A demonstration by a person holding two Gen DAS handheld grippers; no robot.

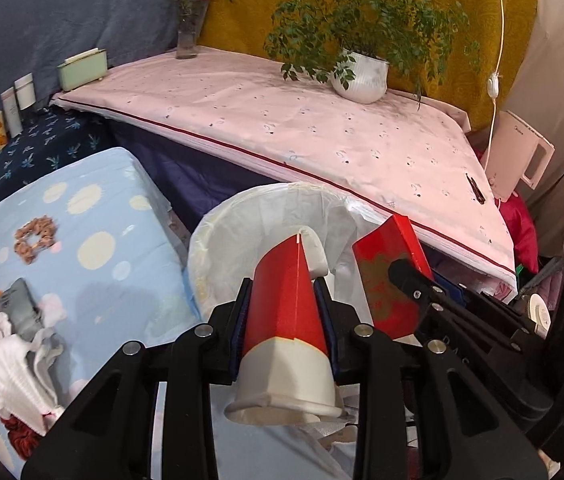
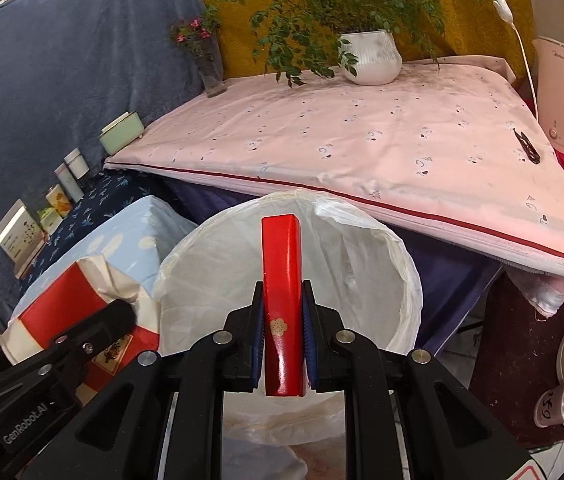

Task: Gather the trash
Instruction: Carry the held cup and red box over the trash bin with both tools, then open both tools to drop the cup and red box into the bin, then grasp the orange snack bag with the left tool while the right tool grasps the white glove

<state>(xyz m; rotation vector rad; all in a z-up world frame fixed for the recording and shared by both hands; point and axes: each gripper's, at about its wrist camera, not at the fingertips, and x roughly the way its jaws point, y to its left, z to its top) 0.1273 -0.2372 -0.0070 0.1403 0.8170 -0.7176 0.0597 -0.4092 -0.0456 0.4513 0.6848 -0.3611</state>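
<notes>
Cluttered bedroom, pink-sheeted desk (image 2: pixel 361 148) far behind; white-lined bin (image 2: pixel 289 276) sat near, below both grippers. Left gripper (image 1: pixel 283 316) was clamped on crushed red-white paper cup (image 1: pixel 287 320), right gripper (image 2: pixel 283 334) clamped on slim red box (image 2: pixel 282 280), both held over bin mouth, likely for dropping. Bin bottom hidden, contents unclear

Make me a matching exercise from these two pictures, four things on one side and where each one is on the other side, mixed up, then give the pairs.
Things:
1. crushed paper cup
2. red box
3. potted plant
4. scrunchie

Places:
A. on the pink cloth, at the back
B. clamped in the right tool
C. on the blue dotted sheet
D. clamped in the left tool

Pairs: 1-D, 2-B, 3-A, 4-C
</notes>
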